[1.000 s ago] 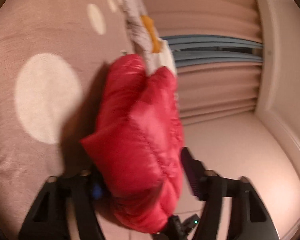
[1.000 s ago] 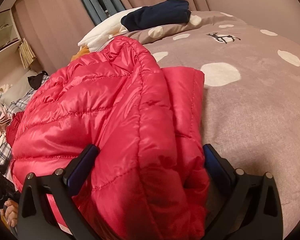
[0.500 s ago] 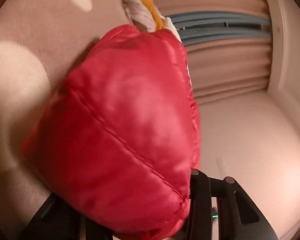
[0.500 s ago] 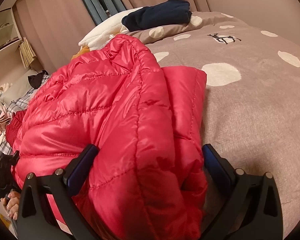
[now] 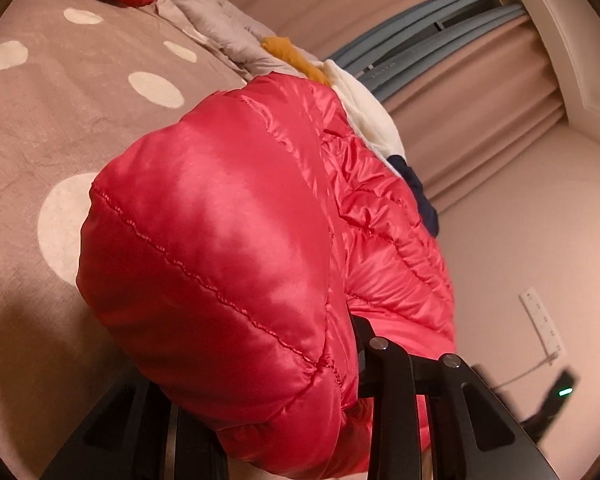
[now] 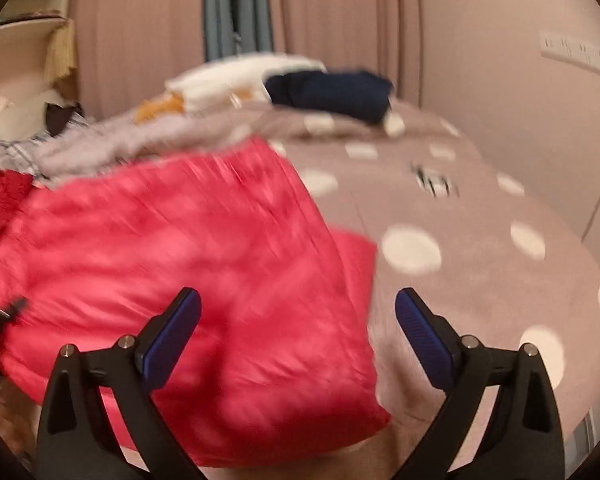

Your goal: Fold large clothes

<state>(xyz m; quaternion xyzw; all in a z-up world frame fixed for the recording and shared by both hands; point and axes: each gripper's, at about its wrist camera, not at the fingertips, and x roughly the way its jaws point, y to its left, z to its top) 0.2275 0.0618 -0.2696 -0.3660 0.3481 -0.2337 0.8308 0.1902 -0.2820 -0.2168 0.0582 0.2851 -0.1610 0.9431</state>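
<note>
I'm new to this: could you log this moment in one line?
left gripper: closing on red puffer jacket | right gripper: open, above jacket | surface: dotted bedspread

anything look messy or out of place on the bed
Yes. Behind the red puffer jacket, clothes lie in a loose heap at the bed's far edge: a grey garment, something mustard, white fabric and a navy garment. None looks damaged.

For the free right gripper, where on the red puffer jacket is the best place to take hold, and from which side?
Probably the near edge of the red puffer jacket, where it overhangs the polka-dot bedspread. Come in level from the bed's near side with the right gripper, open above it. That quilted edge looks thin enough to pinch; the padded middle bulges.
</note>
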